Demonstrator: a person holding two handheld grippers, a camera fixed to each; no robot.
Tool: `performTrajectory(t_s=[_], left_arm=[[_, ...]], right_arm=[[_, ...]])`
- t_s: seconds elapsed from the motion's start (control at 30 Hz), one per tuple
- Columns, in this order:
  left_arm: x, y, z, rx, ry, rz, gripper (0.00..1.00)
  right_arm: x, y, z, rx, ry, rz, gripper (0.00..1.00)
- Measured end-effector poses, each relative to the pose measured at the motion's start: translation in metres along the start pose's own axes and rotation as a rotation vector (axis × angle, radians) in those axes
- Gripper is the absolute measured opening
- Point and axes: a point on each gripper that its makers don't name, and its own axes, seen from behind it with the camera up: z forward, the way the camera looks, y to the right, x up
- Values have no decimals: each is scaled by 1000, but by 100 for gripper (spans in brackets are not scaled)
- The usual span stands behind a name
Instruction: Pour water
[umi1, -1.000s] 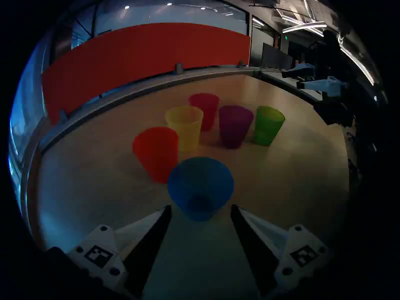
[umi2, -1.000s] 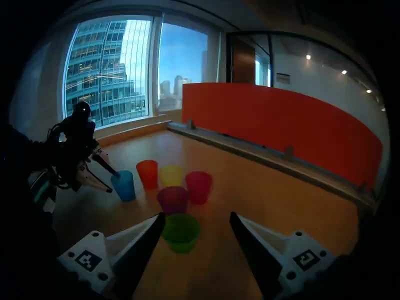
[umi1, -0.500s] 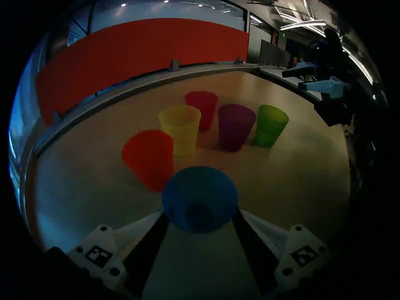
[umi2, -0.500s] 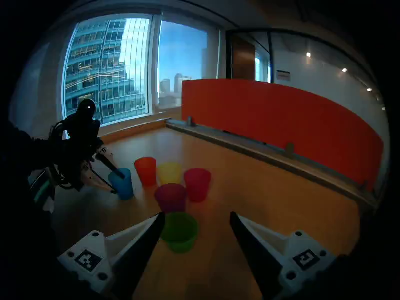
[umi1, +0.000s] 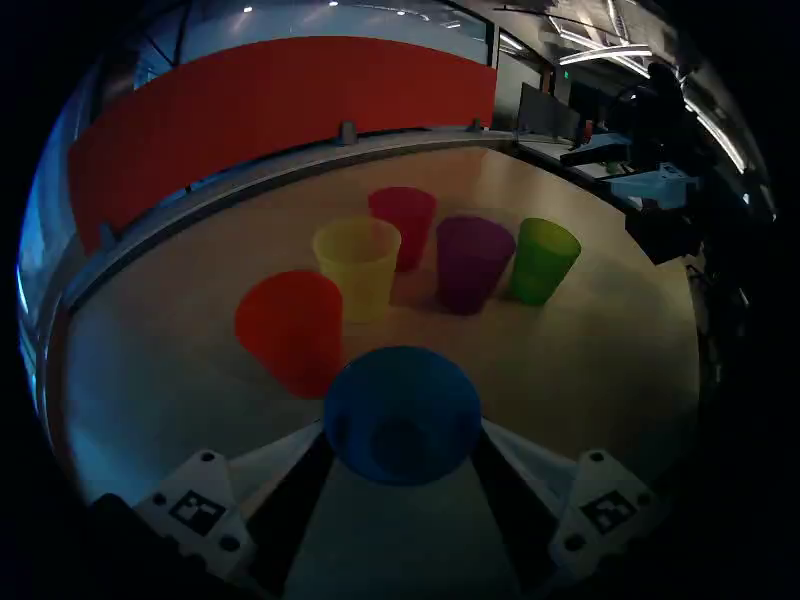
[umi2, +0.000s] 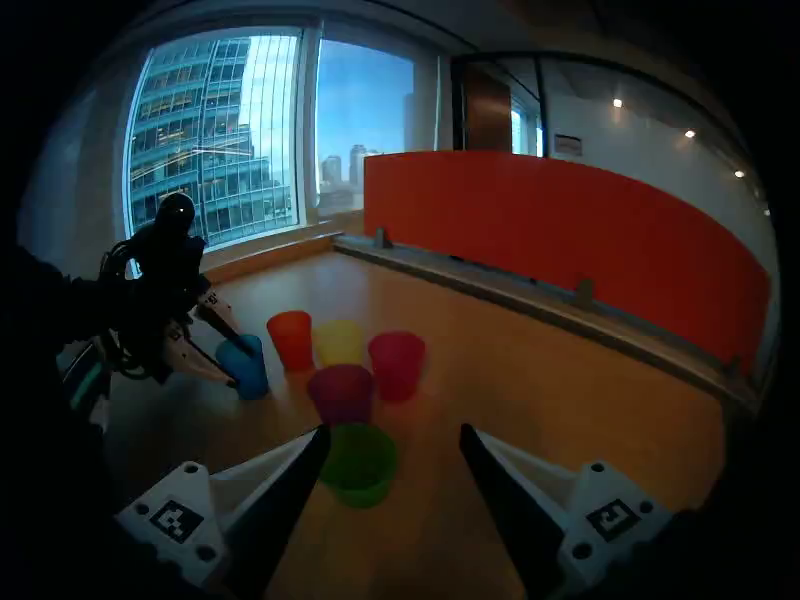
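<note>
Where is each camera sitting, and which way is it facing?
Left gripper view: rides on the left gripper, low over the table, facing the red partition; its own two fingers flank the blue cup.
Right gripper view: rides on the right gripper, facing the windows; its own open fingers show, with the green cup just ahead.
Shared: those cups, the table and the red partition; each view also shows the other gripper farther off.
</note>
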Motion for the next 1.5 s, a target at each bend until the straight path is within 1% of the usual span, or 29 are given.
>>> performTrajectory(t_s=[0.3,0.5,0.8,1.1,1.3,1.5], left_arm=[[3,-5,0,14,15,-9,87],[5,-3,-1,11,22,-13,86],[18,-3,-10,20,67,-5,85],[41,-3,-27,27,148,-2,86],[61,-4,-41,42,226,12,85],[82,-7,-55,62,312,24,86]], right_arm=[[-2,0,3,0,-7,-7,100],[-5,-1,4,3,-14,-10,100],[-13,-6,10,13,-27,-7,100],[-26,-15,19,31,-57,-10,100],[-39,-21,24,45,-86,-15,100],[-49,-25,28,54,-111,-21,100]])
